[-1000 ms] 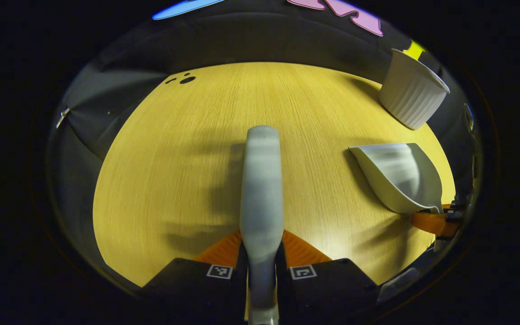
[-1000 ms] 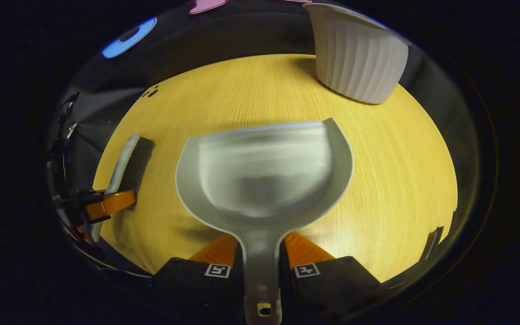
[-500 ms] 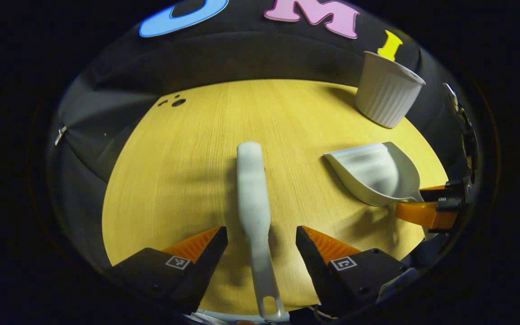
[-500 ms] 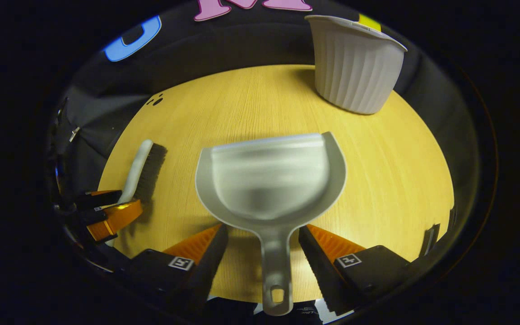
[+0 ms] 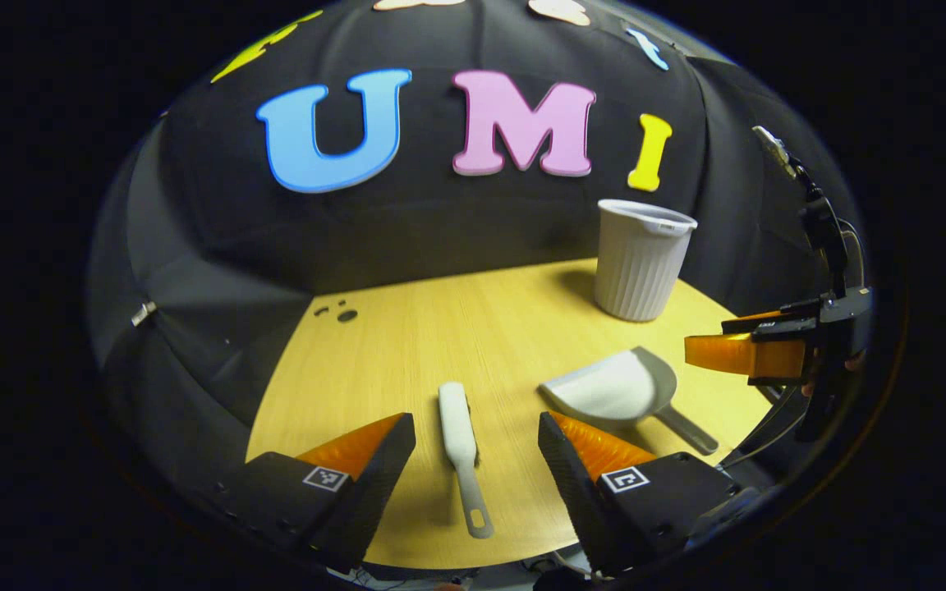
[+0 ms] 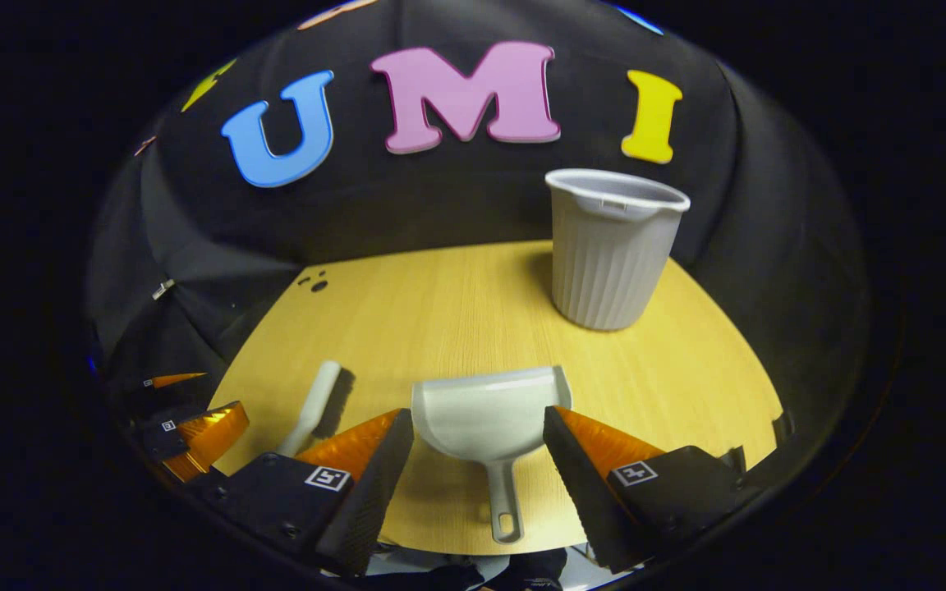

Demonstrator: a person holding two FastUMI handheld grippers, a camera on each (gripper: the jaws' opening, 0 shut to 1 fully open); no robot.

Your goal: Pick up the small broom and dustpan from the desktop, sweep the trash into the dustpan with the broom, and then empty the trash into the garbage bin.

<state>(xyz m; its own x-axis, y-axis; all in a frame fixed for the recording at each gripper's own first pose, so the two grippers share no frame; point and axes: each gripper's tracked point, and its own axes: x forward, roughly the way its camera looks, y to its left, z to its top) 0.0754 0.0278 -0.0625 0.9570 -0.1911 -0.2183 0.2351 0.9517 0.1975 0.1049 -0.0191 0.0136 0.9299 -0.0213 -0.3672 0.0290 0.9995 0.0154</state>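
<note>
- Left gripper (image 5: 477, 431) gapes, raised above the broom (image 5: 458, 427) lying on the desk (image 5: 407, 328).
- Right gripper (image 6: 477, 431) gapes above the dustpan (image 6: 485, 414); bin (image 6: 613, 250) stands behind.
- Risk: any trash left unswept stays, both tools being down.

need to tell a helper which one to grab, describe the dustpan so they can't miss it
Start at the yellow wooden desktop and find the tall ribbed white garbage bin at its back. The dustpan lies flat in front of the bin, toward the near edge. It is a wide pale scoop with a short handle, unlike the slim broom beside it, which has dark bristles.
</note>
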